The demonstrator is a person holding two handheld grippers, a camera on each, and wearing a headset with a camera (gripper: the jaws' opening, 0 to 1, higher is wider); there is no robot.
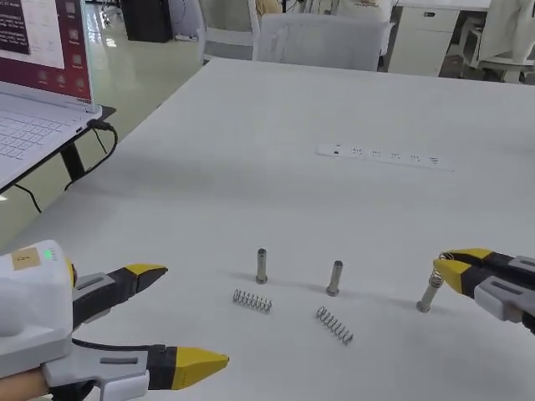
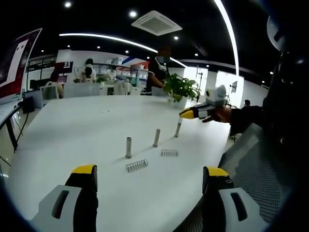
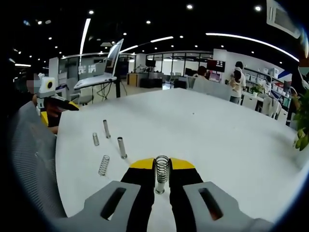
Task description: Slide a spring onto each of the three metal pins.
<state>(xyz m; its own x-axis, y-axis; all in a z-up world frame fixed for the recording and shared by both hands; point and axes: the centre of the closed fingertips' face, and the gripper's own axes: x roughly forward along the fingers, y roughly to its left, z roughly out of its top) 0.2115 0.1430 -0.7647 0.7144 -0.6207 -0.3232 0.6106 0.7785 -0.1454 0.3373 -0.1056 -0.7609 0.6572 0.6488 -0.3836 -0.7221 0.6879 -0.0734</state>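
**Right jaws pinching a spring on the rightmost pin**

I am keeping my right gripper (image 1: 452,266) all but closed. Its yellow tips are pinching a spring (image 3: 162,169) that is sitting around the top of the rightmost pin (image 1: 429,297). That pin is leaning, with its foot resting on the white table (image 1: 251,167).

My left gripper (image 1: 177,316) is hovering near the table's front edge with its jaws spread wide, gripping nothing.

The left pin (image 1: 262,266) and the middle pin (image 1: 335,278) are standing upright and bare. A loose spring (image 1: 252,301) is lying flat just in front of the left pin. A second loose spring (image 1: 334,325) is lying just in front of the middle pin.
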